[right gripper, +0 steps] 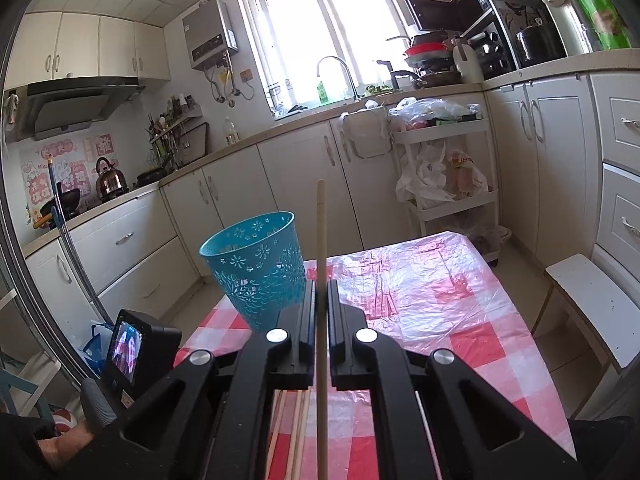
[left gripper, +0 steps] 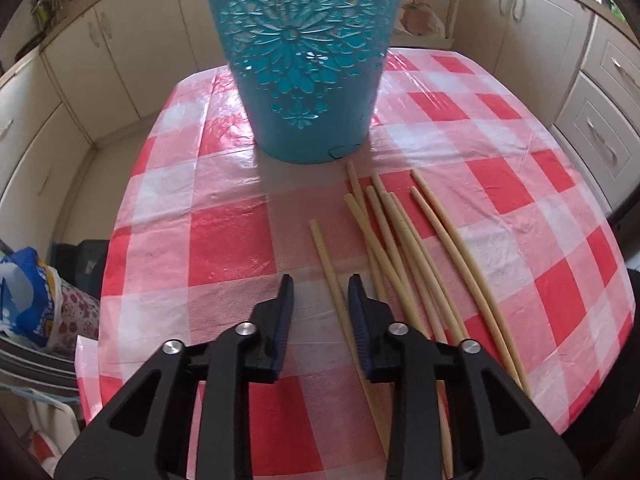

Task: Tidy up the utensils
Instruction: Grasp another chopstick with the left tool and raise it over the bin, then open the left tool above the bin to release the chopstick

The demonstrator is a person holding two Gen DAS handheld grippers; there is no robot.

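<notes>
no brand or label can be read on the task's things; pink stickers with writing are seen on the far wall by the stove in the right wrist view, but the characters are too small to make out.

the left claw (left gripper: 320,284) is held released above the counter (left gripper: 224,240), which is covered by a glossy, wrinkled plastic cloth in red, pink and white checks. one pale chopstick (left gripper: 332,280) is seen in the gap between the ribbed blue pads, not pressed by them; whether it is touched cannot be told. the loose chopsticks (left gripper: 404,240), slim, round and cream-coloured, are spread in a fan just to the right of it, lying flat on the cloth with their tips towards the basket (left gripper: 304,60).

the basket is made of turquoise plastic, tapered towards its base and pierced with a flower pattern; it stands upright on the counter beyond the chopsticks.

the right claw (right gripper: 322,288) is clenched on a single chopstick (right gripper: 321,224), which is held upright between the black fingers beside the basket (right gripper: 256,268).
</notes>
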